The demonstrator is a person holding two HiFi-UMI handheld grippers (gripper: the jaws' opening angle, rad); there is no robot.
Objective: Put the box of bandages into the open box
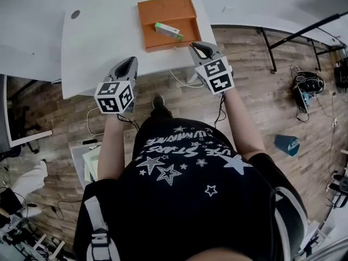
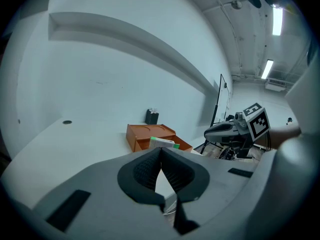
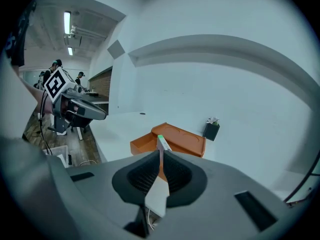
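Left hand-held gripper and right hand-held gripper are both clenched empty, box of bandages already sits in the open box, so job looks done, just back away.

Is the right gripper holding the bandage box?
No, the bandage box lies in the orange box, apart from the right gripper, whose jaws are shut on nothing.

White bench is set against a white wall. Wood-plank floor is strewn with cables. Ceiling strip lights are lit. Teal bin is seen right.
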